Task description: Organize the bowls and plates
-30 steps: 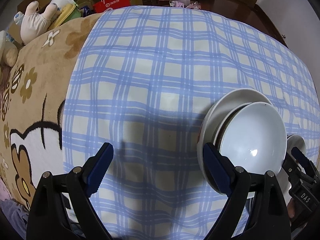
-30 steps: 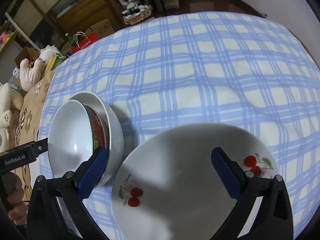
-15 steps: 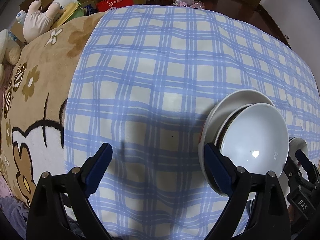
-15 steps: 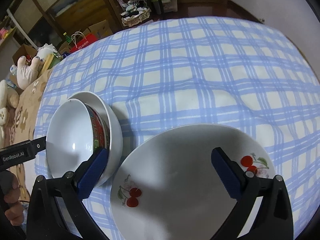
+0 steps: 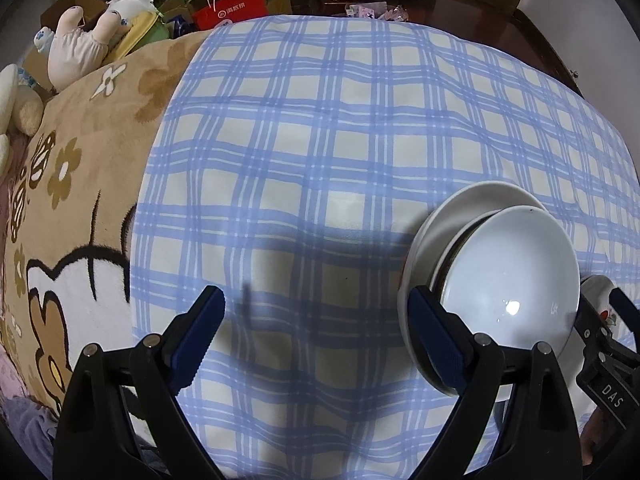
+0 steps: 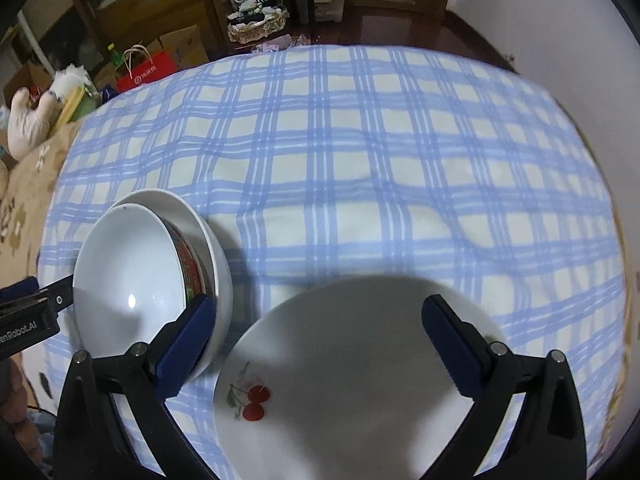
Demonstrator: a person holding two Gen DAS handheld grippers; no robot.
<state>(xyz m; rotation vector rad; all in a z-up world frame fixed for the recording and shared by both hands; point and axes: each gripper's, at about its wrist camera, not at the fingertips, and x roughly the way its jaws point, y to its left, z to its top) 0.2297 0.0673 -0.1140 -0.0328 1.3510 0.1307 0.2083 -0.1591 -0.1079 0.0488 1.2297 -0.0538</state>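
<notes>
Two nested bowls (image 6: 152,280) sit on the blue-checked cloth (image 6: 360,160) of the desk, the inner one tilted and showing a red-patterned outer wall, just left of a cherry-printed plate (image 6: 360,380). The right gripper (image 6: 316,344) hangs above that plate, jaws spread wide, nothing between them. The left gripper (image 5: 316,340) is likewise spread and empty over bare cloth. Readable lettering: "DAS" on one gripper body, "enRobot.AI" on the other; a red paper bag (image 5: 230,8) carries white print too small to read.
</notes>
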